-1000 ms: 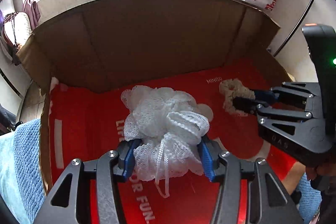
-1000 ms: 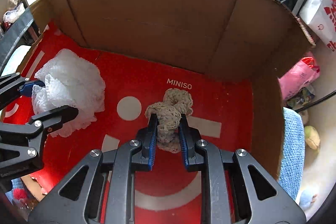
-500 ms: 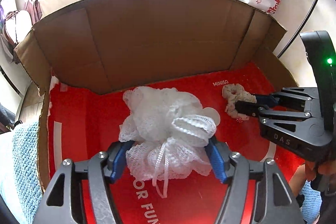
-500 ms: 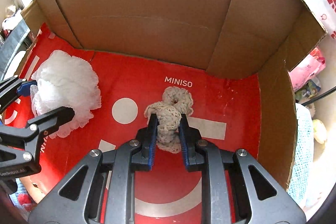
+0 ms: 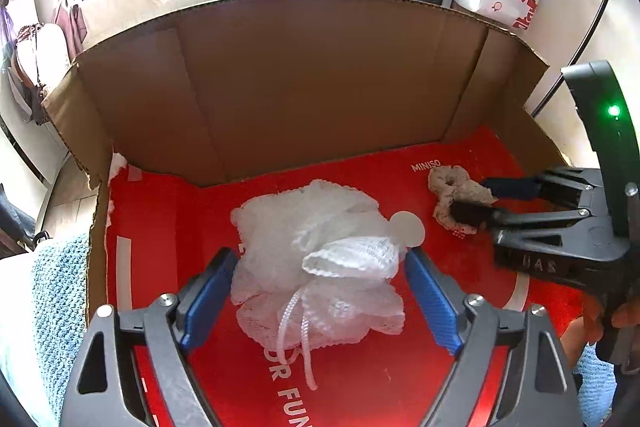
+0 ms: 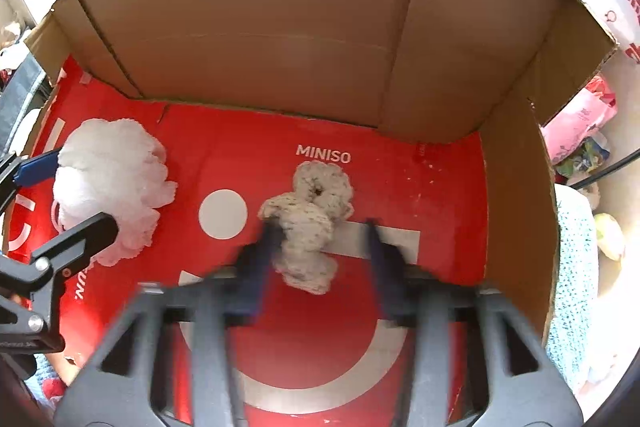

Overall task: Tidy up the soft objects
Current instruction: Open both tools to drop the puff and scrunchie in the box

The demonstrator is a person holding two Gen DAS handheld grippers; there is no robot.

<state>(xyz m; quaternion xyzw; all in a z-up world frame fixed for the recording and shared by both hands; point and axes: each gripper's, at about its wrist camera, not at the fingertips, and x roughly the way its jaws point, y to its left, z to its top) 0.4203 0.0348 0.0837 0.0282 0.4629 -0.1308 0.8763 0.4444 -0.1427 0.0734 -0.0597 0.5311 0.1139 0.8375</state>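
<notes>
Red-printed cardboard box floor (image 6: pixel 440 195) carries both items. Left claw (image 5: pixel 320 291) has just been opening off the white mesh bath pouf (image 5: pixel 316 267) at centre frame; right claw (image 6: pixel 320 259) has just sprung apart, freeing the beige scrunchie (image 6: pixel 308 223). Both look delivered.

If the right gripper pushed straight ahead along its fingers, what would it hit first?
Most likely the beige scrunchie, lying between the open fingers of the right gripper, then the red box floor. Depth is unclear.
</notes>
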